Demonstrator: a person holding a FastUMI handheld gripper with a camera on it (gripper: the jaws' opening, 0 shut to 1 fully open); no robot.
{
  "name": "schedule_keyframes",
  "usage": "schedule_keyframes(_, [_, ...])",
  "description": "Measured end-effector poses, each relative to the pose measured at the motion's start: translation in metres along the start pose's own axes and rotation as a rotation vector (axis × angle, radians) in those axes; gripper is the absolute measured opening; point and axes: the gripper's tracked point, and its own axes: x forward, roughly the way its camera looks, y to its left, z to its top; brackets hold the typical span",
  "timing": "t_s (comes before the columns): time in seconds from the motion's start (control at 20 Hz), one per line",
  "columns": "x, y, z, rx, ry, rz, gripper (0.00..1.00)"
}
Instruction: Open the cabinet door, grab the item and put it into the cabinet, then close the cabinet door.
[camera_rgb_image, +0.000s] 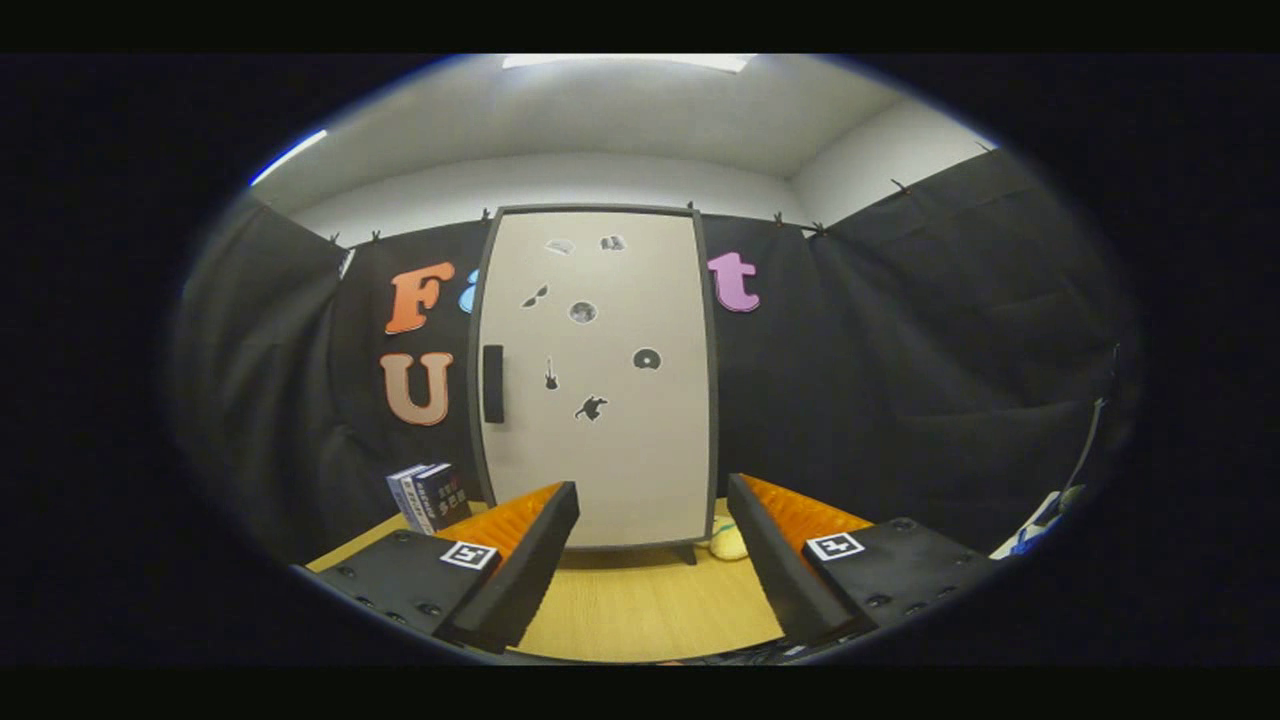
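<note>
I see the cabinet (596, 380) standing upright on the wooden table (640, 610), its door closed, dark handle (493, 384) on the door's left edge. Left of the cabinet stand some books (428, 497). A small yellowish item (729, 542) lies at the cabinet's lower right corner. My gripper (652, 560) faces the cabinet, fingers spread wide, holding nothing.

The cabinet door (600, 400) looked smooth and matt, with a dark, dull handle (493, 383) and small flat stickers (583, 312). The table (640, 605) showed pale wood grain with a slight sheen. The wall (900, 380) was matt, creased cloth.
</note>
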Motion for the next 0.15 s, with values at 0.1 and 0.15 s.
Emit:
schedule_keyframes(0.1, [-0.0044, 0.0053, -0.0014, 0.022, 0.004, -0.015, 0.97])
schedule_keyframes(0.15, [-0.0072, 0.0073, -0.0014, 0.03, -0.001, -0.021, 0.97])
